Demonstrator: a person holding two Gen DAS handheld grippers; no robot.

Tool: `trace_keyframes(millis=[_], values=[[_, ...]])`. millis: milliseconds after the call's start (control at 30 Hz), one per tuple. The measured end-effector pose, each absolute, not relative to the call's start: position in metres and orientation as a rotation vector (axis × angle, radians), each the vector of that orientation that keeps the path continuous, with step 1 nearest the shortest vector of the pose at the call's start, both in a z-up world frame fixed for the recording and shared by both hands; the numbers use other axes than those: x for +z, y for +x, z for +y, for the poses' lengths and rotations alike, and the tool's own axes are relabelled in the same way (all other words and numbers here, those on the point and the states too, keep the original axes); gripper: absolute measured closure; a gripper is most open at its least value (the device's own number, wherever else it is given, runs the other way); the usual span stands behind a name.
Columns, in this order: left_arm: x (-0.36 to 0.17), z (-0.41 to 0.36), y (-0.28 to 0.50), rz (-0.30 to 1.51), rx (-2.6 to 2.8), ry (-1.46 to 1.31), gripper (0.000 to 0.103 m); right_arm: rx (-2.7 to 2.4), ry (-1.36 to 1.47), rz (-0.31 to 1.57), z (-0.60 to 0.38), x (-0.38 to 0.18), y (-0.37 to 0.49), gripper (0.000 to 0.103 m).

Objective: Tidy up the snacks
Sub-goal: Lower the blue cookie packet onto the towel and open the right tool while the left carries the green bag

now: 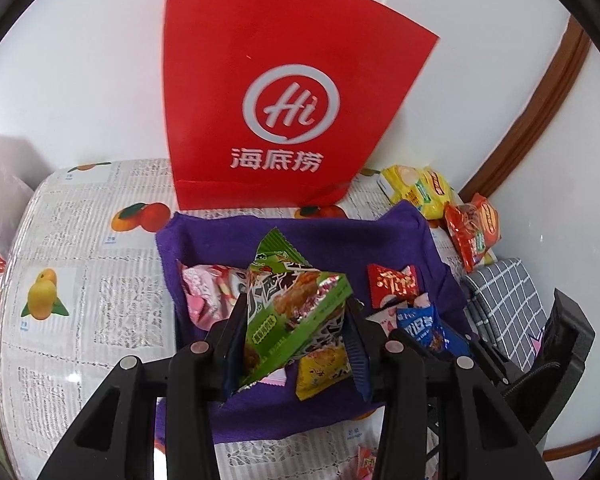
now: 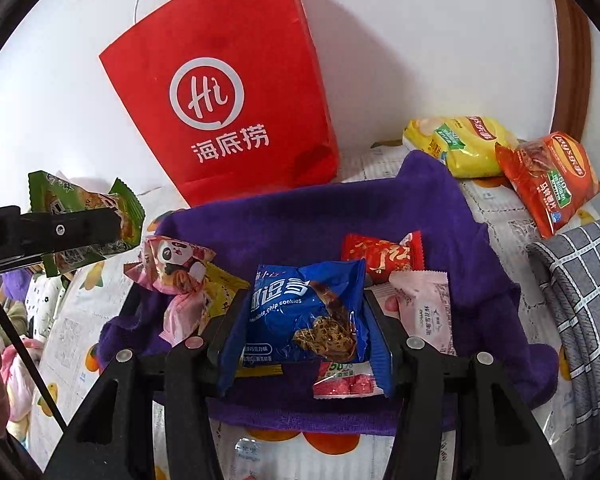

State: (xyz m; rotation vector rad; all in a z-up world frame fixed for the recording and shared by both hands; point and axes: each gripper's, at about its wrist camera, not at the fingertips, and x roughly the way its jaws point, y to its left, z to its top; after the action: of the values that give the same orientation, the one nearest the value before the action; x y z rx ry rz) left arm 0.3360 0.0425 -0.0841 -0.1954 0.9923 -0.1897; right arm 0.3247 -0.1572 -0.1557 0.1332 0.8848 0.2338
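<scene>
My left gripper (image 1: 296, 320) is clamped on the crinkly green foil snack packet (image 1: 292, 312); my right gripper (image 2: 304, 320) grips the glossy blue cookie packet (image 2: 304, 316), above the purple cloth tray (image 2: 420, 208).

Your rig is all matte black plastic, pretty chunky. On the left gripper (image 1: 296, 344) you've got two thick angled arms per side, each with triangular cut-outs near the base, and round silver pivot screws (image 1: 199, 347) capping the joints. The finger pads (image 1: 358, 354) are dark navy with fine ribbing. The right gripper (image 2: 306, 330) is the same build: black arms, same silver pivot caps (image 2: 415, 343), but its pads (image 2: 380, 354) read brighter blue. From the right wrist view, your other unit shows side-on at far left as a flat black bar with one small screw (image 2: 60, 229), white lettering on the body, and a thin black cable (image 2: 16, 344) trailing down.
</scene>
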Motion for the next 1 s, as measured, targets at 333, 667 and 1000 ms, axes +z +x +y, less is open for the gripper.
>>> trace_keyframes(millis=[333,667,1000], values=[[-0.088,0.029,0.335,1.007,-0.203,-0.172,0.062,0.222,0.162,0.924,-0.165,-0.164,0.33,0.049],[-0.087,0.027,0.334,1.007,-0.21,-0.167,0.062,0.217,0.152,0.947,-0.164,-0.169,0.334,0.046],[-0.093,0.021,0.335,1.03,-0.205,-0.138,0.061,0.199,0.133,0.949,-0.164,-0.169,0.334,0.033]])
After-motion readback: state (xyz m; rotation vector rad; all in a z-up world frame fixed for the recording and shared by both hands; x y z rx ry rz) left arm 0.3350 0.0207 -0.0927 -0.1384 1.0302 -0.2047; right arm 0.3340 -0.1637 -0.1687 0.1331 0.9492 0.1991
